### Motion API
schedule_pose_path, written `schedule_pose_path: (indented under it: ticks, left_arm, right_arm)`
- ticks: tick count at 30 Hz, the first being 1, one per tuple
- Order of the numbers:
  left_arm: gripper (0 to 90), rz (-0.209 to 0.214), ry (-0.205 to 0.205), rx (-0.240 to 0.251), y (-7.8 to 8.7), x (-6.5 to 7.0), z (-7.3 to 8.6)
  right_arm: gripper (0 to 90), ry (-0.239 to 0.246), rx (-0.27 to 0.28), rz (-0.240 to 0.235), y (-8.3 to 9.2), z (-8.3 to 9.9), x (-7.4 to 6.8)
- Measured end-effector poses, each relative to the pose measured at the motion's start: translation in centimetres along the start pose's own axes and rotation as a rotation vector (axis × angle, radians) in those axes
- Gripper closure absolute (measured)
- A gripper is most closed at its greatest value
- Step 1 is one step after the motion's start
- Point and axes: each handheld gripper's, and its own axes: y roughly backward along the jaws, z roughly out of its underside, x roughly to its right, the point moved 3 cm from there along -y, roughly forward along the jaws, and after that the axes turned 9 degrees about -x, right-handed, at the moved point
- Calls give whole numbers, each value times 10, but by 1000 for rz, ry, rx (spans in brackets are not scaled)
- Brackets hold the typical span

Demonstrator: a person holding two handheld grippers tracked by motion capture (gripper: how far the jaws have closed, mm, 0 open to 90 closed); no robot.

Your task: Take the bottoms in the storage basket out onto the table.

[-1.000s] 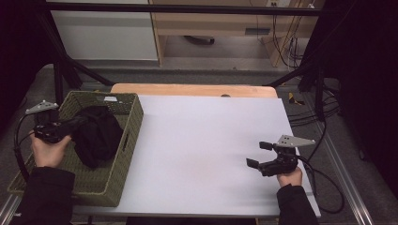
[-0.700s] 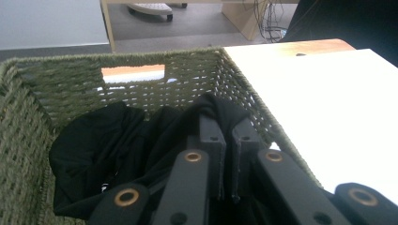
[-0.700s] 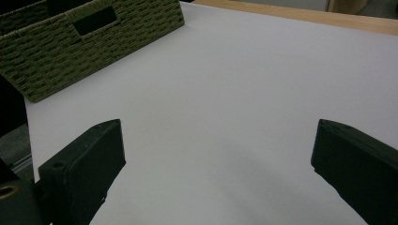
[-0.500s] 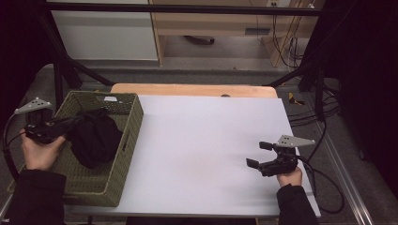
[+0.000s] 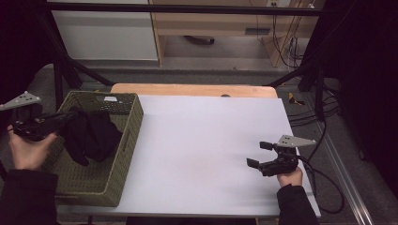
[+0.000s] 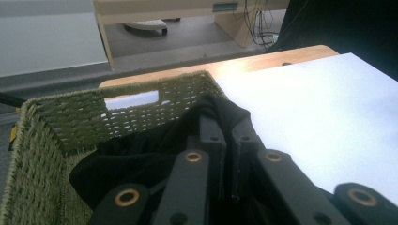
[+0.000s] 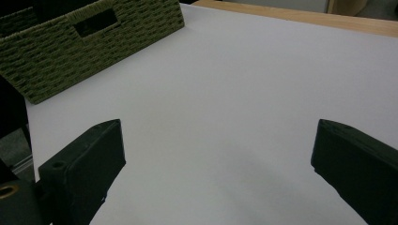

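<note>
A black cloth (image 5: pixel 92 137) lies bunched in the green woven basket (image 5: pixel 127 154) at the table's left. My left gripper (image 5: pixel 71 115) is over the basket's left side, shut on a fold of that cloth and holding it above the heap. In the left gripper view the two jaws meet on the black cloth (image 6: pixel 141 159), with the left gripper (image 6: pixel 228 127) inside the basket (image 6: pixel 70 117). My right gripper (image 5: pixel 258 154) rests near the front right of the white table (image 5: pixel 202 131), open with nothing between its jaws. The right gripper (image 7: pixel 218 126) looks across the bare white surface.
The basket (image 7: pixel 94 42) has cut-out handles in its end walls. A wooden strip (image 5: pixel 192 90) runs along the table's far edge. Black frame bars and cables (image 5: pixel 324 112) stand beside the right edge. White table surface spreads between basket and right gripper.
My left hand has risen and drawn a little to the left, pulling the gripped fold of black cloth up out of the heap. The right gripper has stayed in place.
</note>
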Motion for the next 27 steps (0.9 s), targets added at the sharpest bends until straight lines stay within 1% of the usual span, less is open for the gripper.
schedule_pose_path:
  ticks: [11,27]
  left_arm:
    - [865,10,-8,18,14,3,-8]
    - [866,14,-49,31,33,12,-22]
  right_arm:
    - [37,0,2,0,0,0,0]
    - [37,0,1,-2,0,0,0]
